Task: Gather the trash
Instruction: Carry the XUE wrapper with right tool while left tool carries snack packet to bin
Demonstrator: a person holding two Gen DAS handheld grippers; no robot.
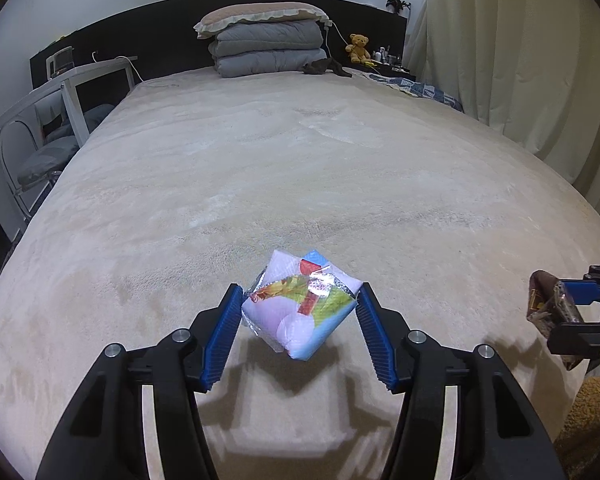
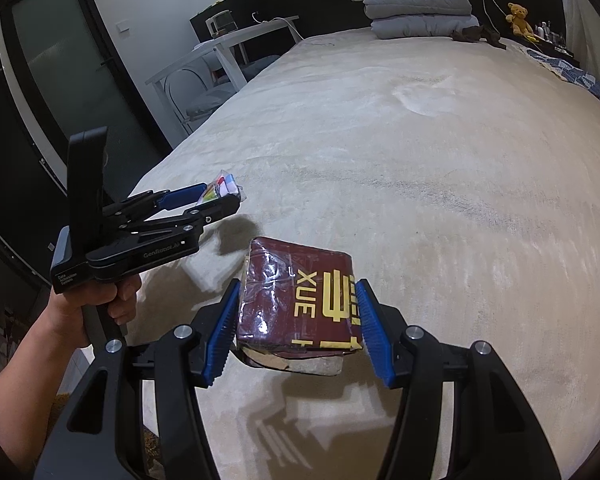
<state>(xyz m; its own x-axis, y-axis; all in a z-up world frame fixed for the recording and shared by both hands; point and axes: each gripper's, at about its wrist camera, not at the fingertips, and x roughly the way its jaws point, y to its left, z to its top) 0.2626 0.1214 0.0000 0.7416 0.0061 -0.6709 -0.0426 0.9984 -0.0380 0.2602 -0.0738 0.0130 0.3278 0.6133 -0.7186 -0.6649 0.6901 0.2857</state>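
Both pieces are lifted off the bed point(image 1: 300, 160): left gripper point(image 1: 300, 308) jaws pinch a colourful wrapper point(image 1: 300, 312), right gripper point(image 2: 298, 328) jaws pinch a maroon packet point(image 2: 300, 300); next, probably a bin, none visible.

Crumpled snack wrapper point(image 1: 300, 308), pale lilac and sky blue with red, yellow and green print and a torn foil edge, hung clear of the cream bed cover, tilted with one corner down, pinched at both sides. Maroon box point(image 2: 300, 300) in crinkly clear film, yellow "XUE" lettering, bottom flap torn open, likewise pinched at both sides.
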